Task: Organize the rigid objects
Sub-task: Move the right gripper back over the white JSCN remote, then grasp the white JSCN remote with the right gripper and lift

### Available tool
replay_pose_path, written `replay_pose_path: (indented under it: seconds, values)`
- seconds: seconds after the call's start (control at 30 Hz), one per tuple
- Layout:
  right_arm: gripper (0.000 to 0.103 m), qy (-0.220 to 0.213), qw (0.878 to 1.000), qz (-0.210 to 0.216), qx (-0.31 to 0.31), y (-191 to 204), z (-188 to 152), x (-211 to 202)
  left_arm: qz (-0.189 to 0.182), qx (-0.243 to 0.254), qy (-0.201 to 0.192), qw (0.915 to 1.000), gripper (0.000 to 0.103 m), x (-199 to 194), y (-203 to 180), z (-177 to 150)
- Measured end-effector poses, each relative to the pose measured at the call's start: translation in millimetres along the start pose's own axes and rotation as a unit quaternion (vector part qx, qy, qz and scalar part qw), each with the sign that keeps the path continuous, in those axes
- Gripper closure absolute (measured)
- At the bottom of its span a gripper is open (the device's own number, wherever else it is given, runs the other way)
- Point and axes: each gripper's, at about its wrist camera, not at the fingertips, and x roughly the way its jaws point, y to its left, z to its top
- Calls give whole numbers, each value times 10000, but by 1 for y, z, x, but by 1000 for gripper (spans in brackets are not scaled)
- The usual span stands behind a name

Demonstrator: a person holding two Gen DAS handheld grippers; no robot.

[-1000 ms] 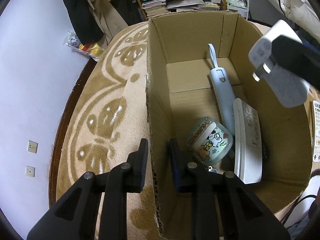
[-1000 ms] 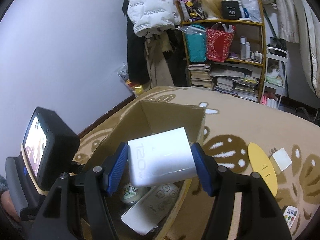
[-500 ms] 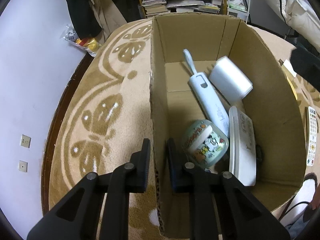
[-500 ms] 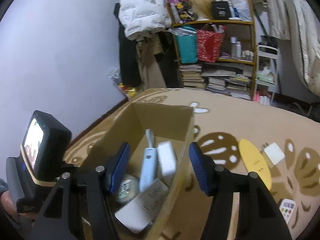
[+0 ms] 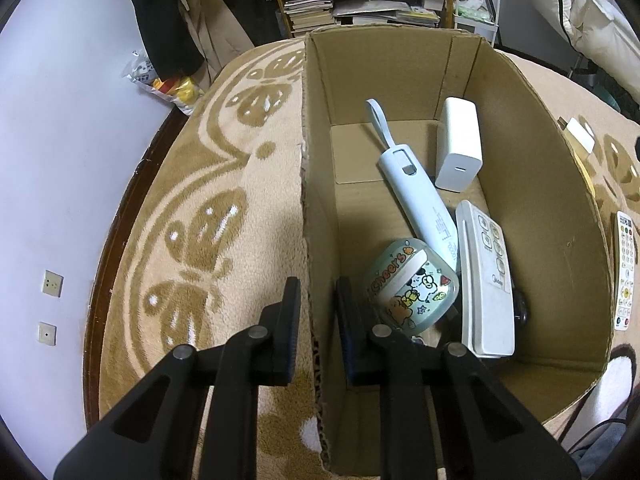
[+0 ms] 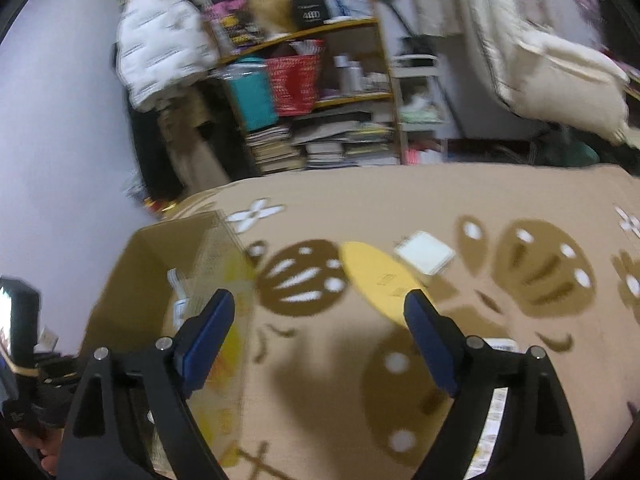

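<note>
My left gripper (image 5: 318,306) is shut on the left wall of the cardboard box (image 5: 308,208), one finger outside, one inside. In the box lie a white charger block (image 5: 458,144), a pale blue power bank with a strap (image 5: 416,200), a white remote (image 5: 486,284) and a cartoon-printed case (image 5: 412,284). My right gripper (image 6: 320,320) is open and empty above the rug, right of the box (image 6: 160,280). A yellow oval board (image 6: 376,276), a white square adapter (image 6: 424,256) and a remote (image 6: 498,412) lie on the rug.
The brown-patterned beige rug (image 5: 224,216) covers the surface. Another remote (image 5: 626,272) lies right of the box. A bookshelf (image 6: 312,92) with bags and stacked books and hanging coats stand behind. The white wall (image 5: 60,160) is at the left.
My right gripper opened and dropped the white charger block into the box, then swung right, away over the rug. My left gripper kept its hold on the box wall.
</note>
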Motion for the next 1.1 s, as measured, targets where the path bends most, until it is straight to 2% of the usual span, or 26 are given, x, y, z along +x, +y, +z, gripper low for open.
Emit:
replay_pose_path:
  seconds: [0.13, 0.33, 0.53, 0.7, 0.77, 0.97, 1.1]
  values:
    - [12, 88, 9987, -458, 218, -28, -3, 3, 19, 11, 1, 10000, 85, 0, -1, 0]
    - [12, 246, 9933, -902, 681, -68, -15, 7, 45, 41, -2, 10000, 85, 0, -1, 0]
    - [14, 534, 9869, -1283, 815, -86, -27, 19, 50, 44, -3, 10000, 84, 0, -1, 0]
    - [26, 814, 9815, -1476, 913, -98, -38, 31, 47, 41, 0, 10000, 84, 0, -1, 1]
    - [36, 1013, 9771, -1621, 938, -101, -43, 37, 50, 44, -2, 10000, 84, 0, -1, 1]
    - [50, 1280, 9742, -1607, 933, -102, -50, 45, 65, 60, -1, 10000, 84, 1, -2, 1]
    - [55, 1339, 9749, -1492, 970, -102, -51, 46, 70, 62, -2, 10000, 84, 1, -2, 1]
